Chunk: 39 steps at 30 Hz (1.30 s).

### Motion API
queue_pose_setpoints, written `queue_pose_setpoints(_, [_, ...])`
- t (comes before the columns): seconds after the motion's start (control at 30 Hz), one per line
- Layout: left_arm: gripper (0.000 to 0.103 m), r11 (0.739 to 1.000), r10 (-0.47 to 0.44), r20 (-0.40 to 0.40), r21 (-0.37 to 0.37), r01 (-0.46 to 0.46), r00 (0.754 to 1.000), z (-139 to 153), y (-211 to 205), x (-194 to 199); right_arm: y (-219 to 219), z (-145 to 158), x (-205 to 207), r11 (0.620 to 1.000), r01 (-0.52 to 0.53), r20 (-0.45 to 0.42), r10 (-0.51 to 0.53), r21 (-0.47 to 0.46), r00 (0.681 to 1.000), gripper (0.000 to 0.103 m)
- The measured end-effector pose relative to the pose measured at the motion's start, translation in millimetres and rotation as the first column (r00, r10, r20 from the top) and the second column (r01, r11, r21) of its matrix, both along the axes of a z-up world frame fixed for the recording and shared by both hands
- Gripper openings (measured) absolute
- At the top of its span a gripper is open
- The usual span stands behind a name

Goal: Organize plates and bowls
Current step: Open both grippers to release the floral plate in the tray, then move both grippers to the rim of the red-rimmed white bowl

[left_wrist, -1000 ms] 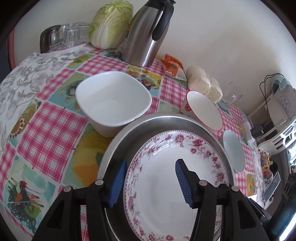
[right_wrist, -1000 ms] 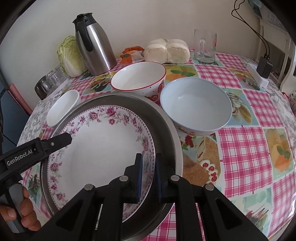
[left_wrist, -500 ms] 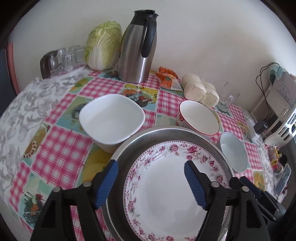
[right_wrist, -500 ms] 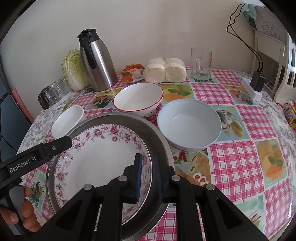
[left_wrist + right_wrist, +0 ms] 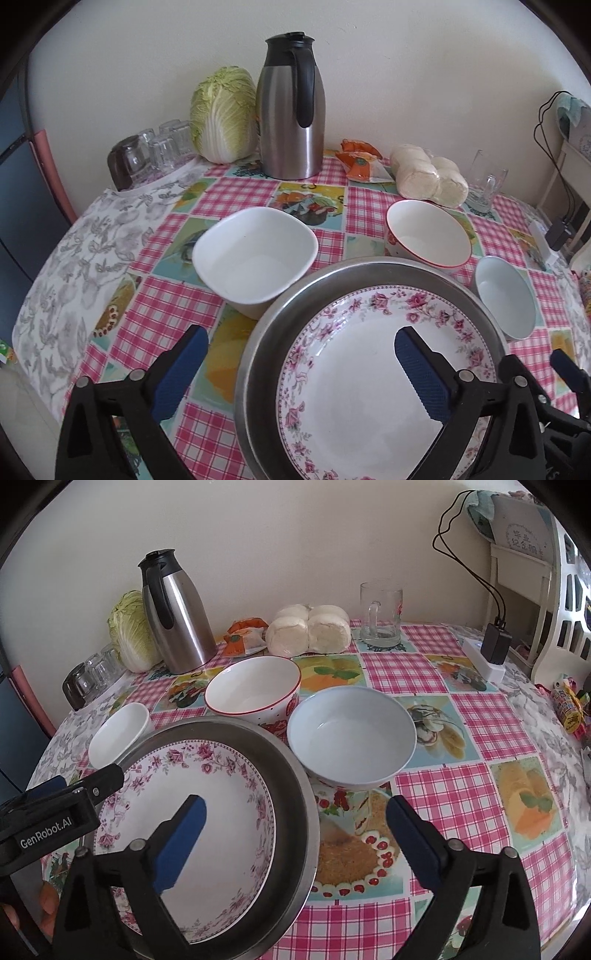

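A floral-rimmed plate (image 5: pixel 354 369) (image 5: pixel 192 812) lies inside a steel plate (image 5: pixel 258 354) (image 5: pixel 295 786) on the table. A white square bowl (image 5: pixel 255 254) (image 5: pixel 118 734), a red-rimmed bowl (image 5: pixel 428 236) (image 5: pixel 255 690) and a pale blue bowl (image 5: pixel 506 295) (image 5: pixel 351 734) stand around it. My left gripper (image 5: pixel 301 373) is open and empty, straddling the steel plate's left rim from above. My right gripper (image 5: pixel 295 842) is open and empty, straddling the steel plate's right rim.
At the back stand a steel thermos (image 5: pixel 291 107) (image 5: pixel 173 613), a cabbage (image 5: pixel 225 114), upturned glasses (image 5: pixel 151 155), an orange packet (image 5: pixel 362 162), bagged buns (image 5: pixel 310 631) and a glass mug (image 5: pixel 380 616). A power strip with charger (image 5: pixel 487 653) lies at the right edge.
Both grippers have pulled back and up from the plates. My right gripper, shut on the plates' rim before, has opened wide and let go. My left gripper has opened wider.
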<state>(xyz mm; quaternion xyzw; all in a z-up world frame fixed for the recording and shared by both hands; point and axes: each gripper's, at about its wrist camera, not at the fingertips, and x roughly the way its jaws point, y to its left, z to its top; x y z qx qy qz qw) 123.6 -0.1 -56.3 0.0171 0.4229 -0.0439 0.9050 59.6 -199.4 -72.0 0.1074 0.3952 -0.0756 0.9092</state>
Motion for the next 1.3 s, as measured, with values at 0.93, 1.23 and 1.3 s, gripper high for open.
queue_pose_setpoints(0.93, [0.103,0.998,0.040,0.057,-0.043,-0.038,0.998,48,-24,16,-9,70,8,0.983,0.096,0.102,-0.081,-0.157,0.992,0.101])
queue_pose_setpoints(1.23, [0.103,0.999,0.046,0.041,-0.012,-0.046,0.998,65,-42,50,-33,84,38,0.979,0.168,0.074,-0.161,-0.111,0.984,0.101])
queue_pose_setpoints(1.3, [0.103,0.999,0.045,0.031,-0.021,-0.044,0.999,65,-47,60,-38,85,43,0.979,0.177,0.072,-0.170,-0.098,0.983,0.101])
